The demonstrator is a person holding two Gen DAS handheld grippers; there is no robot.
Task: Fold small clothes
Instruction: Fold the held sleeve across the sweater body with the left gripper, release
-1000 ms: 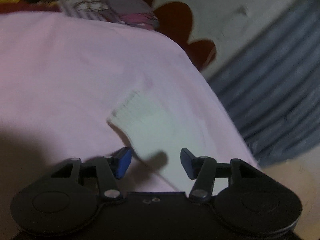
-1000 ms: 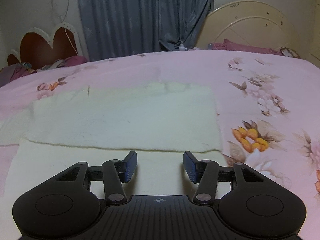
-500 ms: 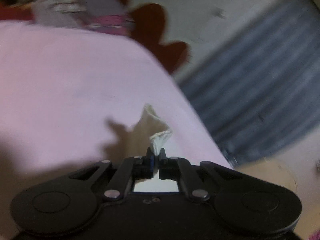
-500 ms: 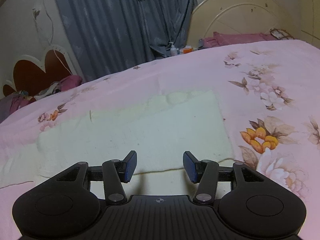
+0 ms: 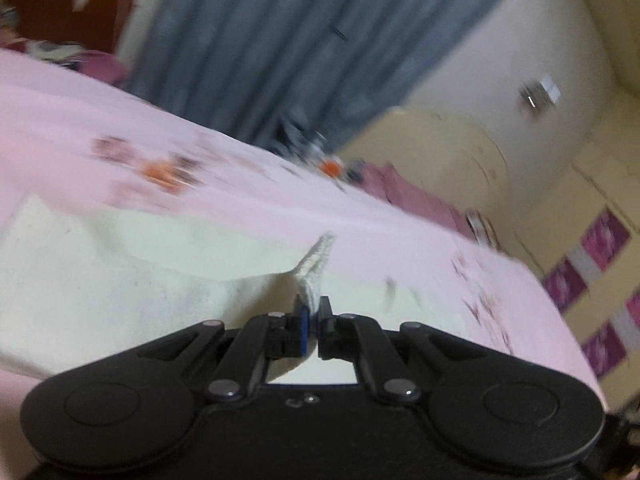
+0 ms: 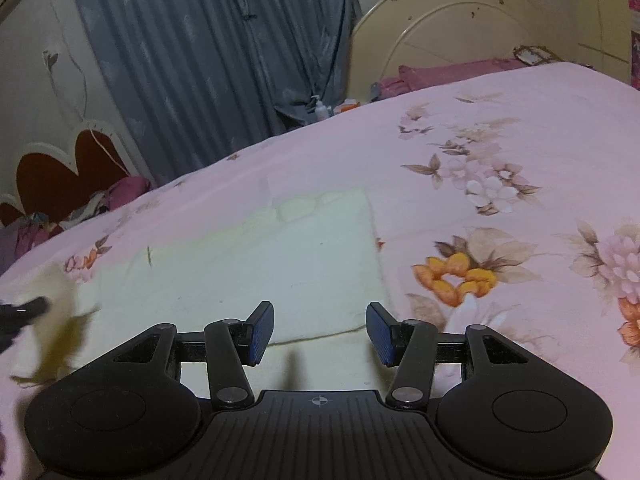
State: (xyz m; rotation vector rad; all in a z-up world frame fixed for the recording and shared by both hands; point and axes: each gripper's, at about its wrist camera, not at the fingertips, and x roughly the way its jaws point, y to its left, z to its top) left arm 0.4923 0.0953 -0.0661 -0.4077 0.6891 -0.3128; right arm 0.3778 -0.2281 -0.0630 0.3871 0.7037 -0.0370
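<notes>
A cream knitted garment [image 6: 256, 272] lies partly folded on the pink floral bedspread [image 6: 500, 128]. My left gripper [image 5: 313, 326] is shut on its ribbed cuff [image 5: 316, 268], which sticks up between the pads, and the sleeve trails off to the left over the garment's body [image 5: 100, 280]. In the right wrist view the left gripper's dark tip [image 6: 24, 312] shows at the left edge, with blurred cream cloth beside it. My right gripper [image 6: 320, 332] hovers open over the garment's near fold, nothing between its fingers.
Grey-blue curtains [image 6: 208, 52] hang behind the bed, with a cream headboard [image 6: 472, 28] at the back right. A dark red heart-shaped panel [image 6: 60, 184] and a heap of clothes [image 6: 80, 212] sit at the far left. Small bottles [image 6: 324, 108] stand by the curtain.
My left gripper closed on the cuff, then swung fast across the bed while rolling, dragging the sleeve over the garment. The right gripper shifted and tilted a little and stayed open.
</notes>
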